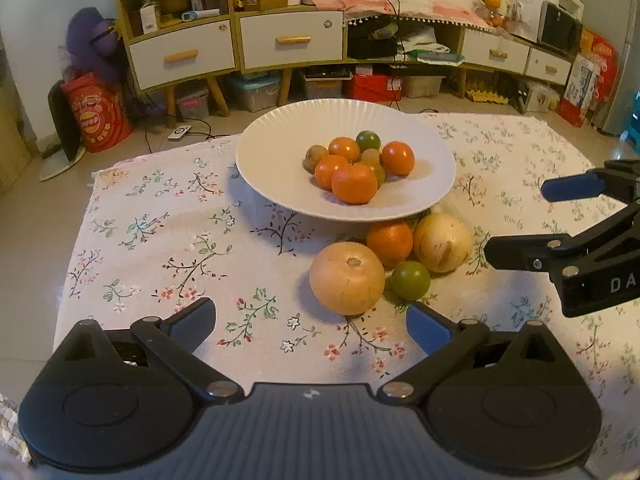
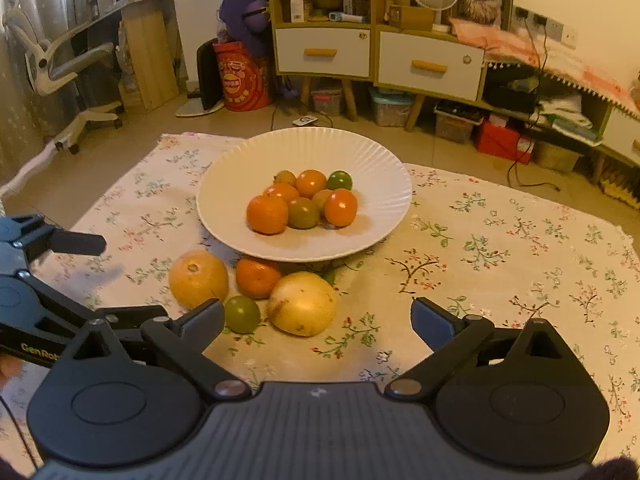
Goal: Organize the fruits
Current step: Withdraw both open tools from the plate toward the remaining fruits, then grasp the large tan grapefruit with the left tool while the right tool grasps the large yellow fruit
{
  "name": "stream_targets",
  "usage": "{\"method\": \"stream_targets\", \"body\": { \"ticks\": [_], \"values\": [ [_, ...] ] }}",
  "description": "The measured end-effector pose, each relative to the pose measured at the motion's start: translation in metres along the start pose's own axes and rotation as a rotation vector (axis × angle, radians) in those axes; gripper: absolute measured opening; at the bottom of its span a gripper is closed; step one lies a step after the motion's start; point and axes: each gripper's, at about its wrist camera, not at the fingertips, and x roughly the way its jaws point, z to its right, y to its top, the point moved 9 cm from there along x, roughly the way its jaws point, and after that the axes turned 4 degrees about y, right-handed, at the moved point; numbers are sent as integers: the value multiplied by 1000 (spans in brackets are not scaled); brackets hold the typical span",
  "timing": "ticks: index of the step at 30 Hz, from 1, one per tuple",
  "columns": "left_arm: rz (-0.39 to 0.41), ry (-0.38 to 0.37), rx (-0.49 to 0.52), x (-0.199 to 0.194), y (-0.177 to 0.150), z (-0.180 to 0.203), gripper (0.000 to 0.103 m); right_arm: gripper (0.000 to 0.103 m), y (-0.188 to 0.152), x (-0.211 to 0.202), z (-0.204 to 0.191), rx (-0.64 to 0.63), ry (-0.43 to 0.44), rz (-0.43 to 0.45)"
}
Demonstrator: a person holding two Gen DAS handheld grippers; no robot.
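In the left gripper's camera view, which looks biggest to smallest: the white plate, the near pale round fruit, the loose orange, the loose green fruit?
1. white plate
2. near pale round fruit
3. loose orange
4. loose green fruit

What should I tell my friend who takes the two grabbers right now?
Left gripper: open, holding nothing, above the cloth near the loose fruit.
Right gripper: open, holding nothing; the closer yellow fruit sits just ahead of its fingers.
Plate: already has a pile of small orange and green fruits.
Left on the tablecloth, in front of the plate: other yellow fruit, one orange, one green fruit.
Likely next: move these four onto the plate.
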Motion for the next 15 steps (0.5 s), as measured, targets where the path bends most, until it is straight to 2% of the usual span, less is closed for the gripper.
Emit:
{"method": "stream_targets", "body": {
  "ticks": [5, 15],
  "values": [
    [10, 21, 56, 8, -6, 2, 88, 101, -12, 6, 5, -19, -49, -17],
    [33, 30, 43, 23, -8, -1, 88, 102, -26, 19, 11, -30, -82, -55]
  ]
}}
